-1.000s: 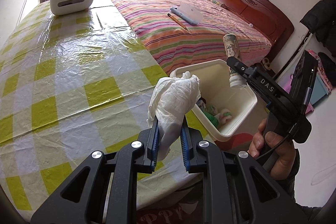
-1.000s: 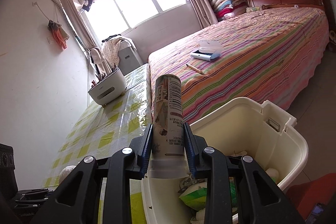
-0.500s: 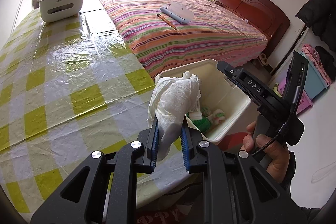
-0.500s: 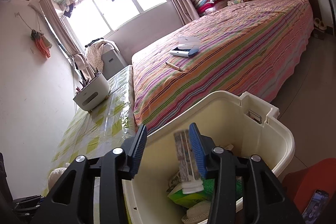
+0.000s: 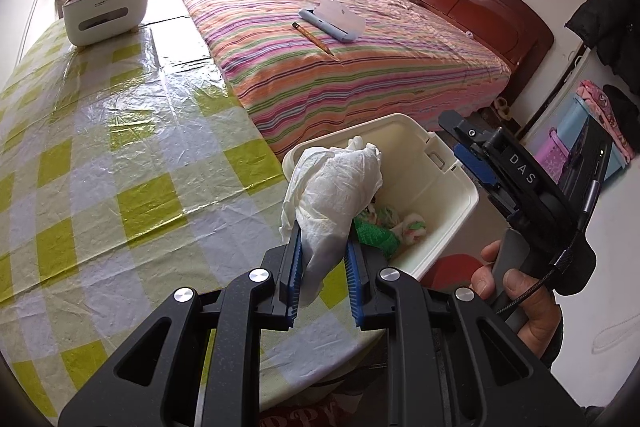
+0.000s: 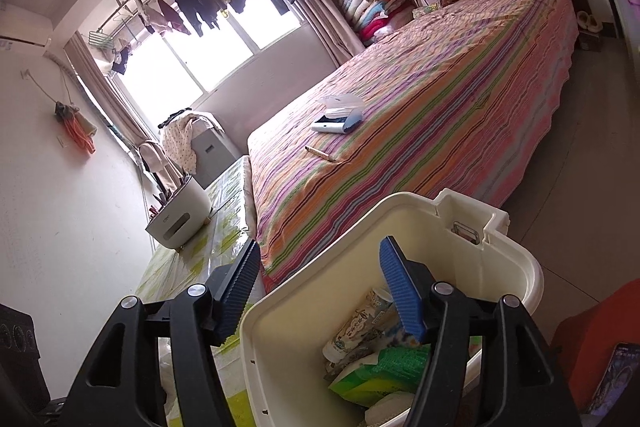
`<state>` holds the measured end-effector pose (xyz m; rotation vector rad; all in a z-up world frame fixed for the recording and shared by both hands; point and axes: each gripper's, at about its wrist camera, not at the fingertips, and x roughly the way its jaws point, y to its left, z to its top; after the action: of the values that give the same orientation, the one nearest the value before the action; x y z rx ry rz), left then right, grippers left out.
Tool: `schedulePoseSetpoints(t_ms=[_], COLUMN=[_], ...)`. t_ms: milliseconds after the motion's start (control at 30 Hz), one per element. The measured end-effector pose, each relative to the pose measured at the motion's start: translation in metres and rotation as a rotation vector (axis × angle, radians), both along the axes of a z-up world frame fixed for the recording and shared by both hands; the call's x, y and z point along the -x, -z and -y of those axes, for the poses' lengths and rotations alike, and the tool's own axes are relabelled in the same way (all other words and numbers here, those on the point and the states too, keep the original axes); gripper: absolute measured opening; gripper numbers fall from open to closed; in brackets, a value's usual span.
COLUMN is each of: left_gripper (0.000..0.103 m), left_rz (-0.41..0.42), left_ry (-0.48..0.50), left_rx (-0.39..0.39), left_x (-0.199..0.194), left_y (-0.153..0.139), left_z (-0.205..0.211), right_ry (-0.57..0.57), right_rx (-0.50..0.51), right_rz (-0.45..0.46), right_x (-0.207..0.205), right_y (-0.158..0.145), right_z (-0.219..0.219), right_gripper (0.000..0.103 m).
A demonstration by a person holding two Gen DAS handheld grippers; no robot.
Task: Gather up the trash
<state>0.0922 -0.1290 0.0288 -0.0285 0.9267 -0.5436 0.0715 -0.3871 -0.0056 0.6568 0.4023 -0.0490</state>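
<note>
My left gripper (image 5: 322, 251) is shut on a crumpled white tissue (image 5: 334, 187) and holds it over the table edge, beside the cream trash bin (image 5: 460, 187). My right gripper (image 6: 320, 267) is open and empty above the bin (image 6: 532, 275). It also shows in the left wrist view (image 5: 476, 163), at the bin's right side. A white printed cup (image 6: 360, 323) lies in the bin on green and white wrappers (image 6: 384, 367).
The table (image 5: 100, 131) has a yellow checked plastic cover. A white utensil holder (image 5: 106, 9) stands at its far end. A striped bed (image 5: 340, 67) with a pencil and a case lies beyond the bin. A red stool (image 5: 448, 267) is below the bin.
My right gripper opened and let go of the printed cup, which dropped into the bin. My left gripper moved closer to the bin with the tissue.
</note>
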Motion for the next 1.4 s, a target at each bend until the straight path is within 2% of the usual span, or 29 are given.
schedulePoseSetpoints(t_ms=[233,533,867,900,933,967,1000,1133,1233,1400], left_gripper=[0.019,0.019,0.023,0.032,0.050,0.061,0.077,0.079,0.080,0.085], left_rz=[0.002,0.008,0.030,0.033,0.035,0.039,0.052,0.083,0.108,0.234], left_ry=[0.014,0.061,0.082,0.078,0.079,0.078,0.068,0.047,0.011,-0.087], left_rx=[-0.021,-0.068,-0.122,-0.123,-0.120,-0.119,-0.122,-0.125,-0.110,-0.130], left_x=[-0.014,-0.026,-0.033,-0.033,-0.032,-0.032,-0.030,-0.022,-0.008,0.026], left_y=[-0.003,-0.002,0.000,0.000,0.000,0.000,-0.001,-0.007,-0.011,-0.013], left_z=[0.019,0.059,0.086,0.087,0.089,0.089,0.088,0.072,0.042,-0.018], right_ry=[0.057,0.098,0.110,0.110,0.110,0.110,0.108,0.100,0.089,0.042], right_rx=[-0.064,-0.137,-0.146,-0.147,-0.149,-0.152,-0.154,-0.146,-0.108,-0.018], right_rz=[0.053,0.078,0.083,0.082,0.082,0.080,0.079,0.077,0.085,0.104], right_x=[0.009,0.017,0.019,0.019,0.019,0.019,0.019,0.019,0.020,0.024], right_y=[0.000,0.003,0.003,0.004,0.004,0.004,0.005,0.005,0.002,-0.004], right_z=[0.013,0.031,0.035,0.035,0.035,0.035,0.035,0.035,0.029,0.003], right_gripper=[0.063,0.063,0.064,0.064,0.064,0.064,0.064,0.064,0.064,0.064])
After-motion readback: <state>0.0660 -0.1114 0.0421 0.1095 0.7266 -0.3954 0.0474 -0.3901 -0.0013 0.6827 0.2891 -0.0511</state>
